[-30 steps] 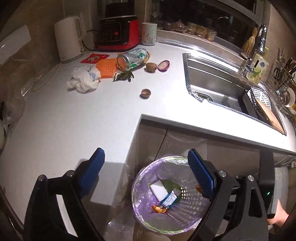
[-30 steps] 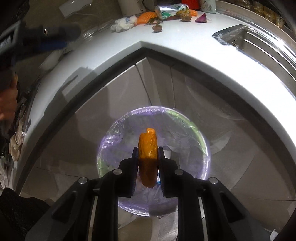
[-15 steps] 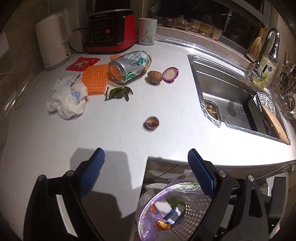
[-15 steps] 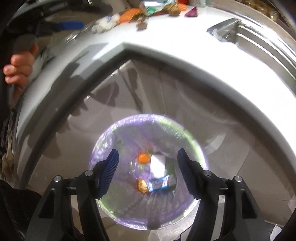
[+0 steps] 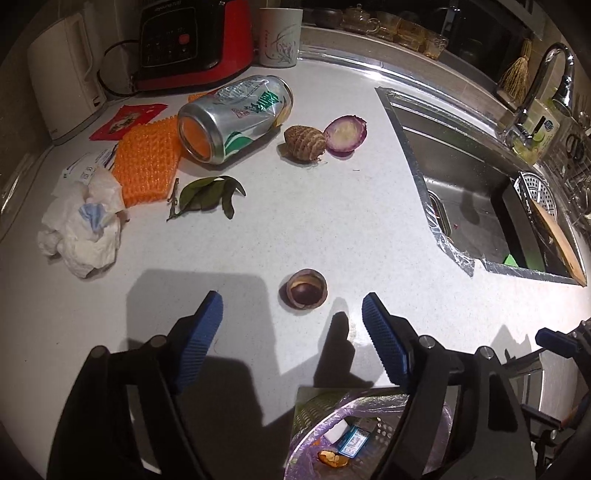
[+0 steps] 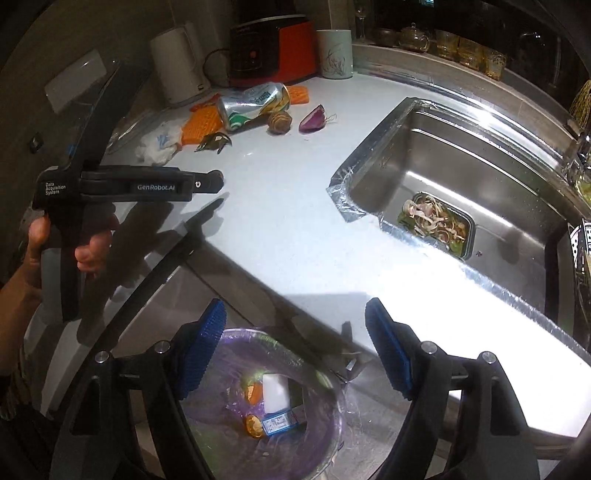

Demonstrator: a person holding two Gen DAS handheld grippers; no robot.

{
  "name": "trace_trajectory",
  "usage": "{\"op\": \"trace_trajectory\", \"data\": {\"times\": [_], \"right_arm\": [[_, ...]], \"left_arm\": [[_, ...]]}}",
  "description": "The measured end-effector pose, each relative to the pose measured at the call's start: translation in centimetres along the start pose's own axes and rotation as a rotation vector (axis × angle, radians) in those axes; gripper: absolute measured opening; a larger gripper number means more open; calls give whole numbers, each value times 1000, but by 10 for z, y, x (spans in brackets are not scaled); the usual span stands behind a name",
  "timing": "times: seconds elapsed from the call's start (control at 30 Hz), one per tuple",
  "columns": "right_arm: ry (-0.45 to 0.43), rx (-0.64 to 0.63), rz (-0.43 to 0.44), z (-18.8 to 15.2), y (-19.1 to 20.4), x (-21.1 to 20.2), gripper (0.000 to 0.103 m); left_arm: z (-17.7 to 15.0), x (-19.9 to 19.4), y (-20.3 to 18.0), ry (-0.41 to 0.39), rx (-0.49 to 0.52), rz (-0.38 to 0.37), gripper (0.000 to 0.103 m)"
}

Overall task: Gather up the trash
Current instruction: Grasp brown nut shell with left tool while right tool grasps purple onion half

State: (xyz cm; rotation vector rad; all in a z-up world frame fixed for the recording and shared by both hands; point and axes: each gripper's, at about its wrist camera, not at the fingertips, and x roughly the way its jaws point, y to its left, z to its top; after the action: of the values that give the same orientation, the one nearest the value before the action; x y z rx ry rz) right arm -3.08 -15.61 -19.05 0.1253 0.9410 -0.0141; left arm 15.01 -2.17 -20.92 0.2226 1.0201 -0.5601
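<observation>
My left gripper [image 5: 291, 314] is open and empty, low over the white counter, with a brown nut shell [image 5: 303, 288] just ahead between its fingertips. Farther back lie a crumpled tissue [image 5: 83, 229], orange net [image 5: 147, 164], dented can [image 5: 232, 118], green leaves [image 5: 207, 195], taro root [image 5: 304, 142] and half red onion [image 5: 345, 133]. My right gripper [image 6: 293, 334] is open and empty above the purple-lined trash bin [image 6: 221, 417], which holds orange peels, a white block and a blue packet. The bin also shows in the left wrist view [image 5: 306, 439].
A steel sink [image 5: 461, 192] lies to the right, with a scrap tray [image 6: 432, 221] inside. A white kettle [image 5: 62, 74], red cooker [image 5: 192, 40] and cup [image 5: 279, 35] stand at the back. The counter edge [image 6: 258, 266] runs above the bin.
My right gripper opened and dropped the orange peel into the bin, then tilted up toward the counter. My left gripper moved forward from over the bin to the nut shell.
</observation>
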Motion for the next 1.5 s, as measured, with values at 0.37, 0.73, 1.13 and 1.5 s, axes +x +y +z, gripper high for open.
{"op": "trace_trajectory", "data": {"times": [0.37,0.73,1.13,1.5], "right_arm": [[33,-107,74,27,-37,7,78],[20,-166,112,49,-46,17,78],[-60,-236,97,167,-45,97,78],[52,-276,140,209,-38,174,50]], "left_arm": [[4,13,-15,5,-52,97,31],[-2,6,-17,7,-95,117,24],[-18,-43,-14,-34,-137,120,24],[-51,-68,-27,-28,-185,128,24]]}}
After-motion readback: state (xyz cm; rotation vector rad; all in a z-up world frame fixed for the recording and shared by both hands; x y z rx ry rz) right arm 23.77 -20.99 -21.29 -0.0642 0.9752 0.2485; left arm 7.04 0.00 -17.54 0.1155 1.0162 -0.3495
